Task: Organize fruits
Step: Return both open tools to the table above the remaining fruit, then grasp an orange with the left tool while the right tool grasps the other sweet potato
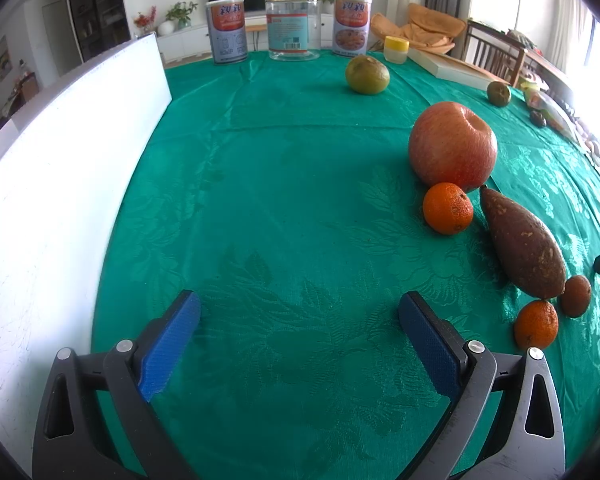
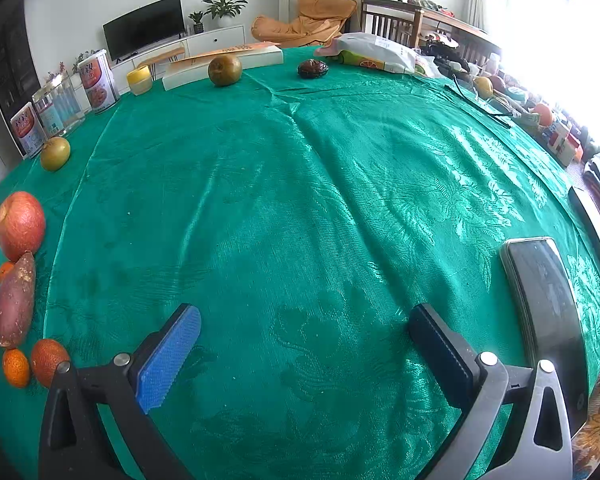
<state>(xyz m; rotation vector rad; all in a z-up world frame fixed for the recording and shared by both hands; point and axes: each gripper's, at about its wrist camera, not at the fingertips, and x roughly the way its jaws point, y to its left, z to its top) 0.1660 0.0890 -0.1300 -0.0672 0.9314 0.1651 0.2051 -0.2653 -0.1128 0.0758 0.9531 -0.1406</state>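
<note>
Left wrist view shows your left gripper (image 1: 299, 312) released over the green tablecloth (image 1: 284, 184), apple (image 1: 452, 146) and sweet potato (image 1: 523, 243) at 2 o'clock, while your right gripper (image 2: 305, 326) is likewise released, grasping nothing.

Apple (image 1: 452, 146) behind sweet potato (image 1: 523, 242), tangerine (image 1: 447, 208) between them, tins (image 1: 226, 31) far back

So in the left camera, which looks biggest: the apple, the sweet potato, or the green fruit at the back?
1. apple
2. sweet potato, looks close to the apple
3. green fruit, farther away, so true size unsure
</note>
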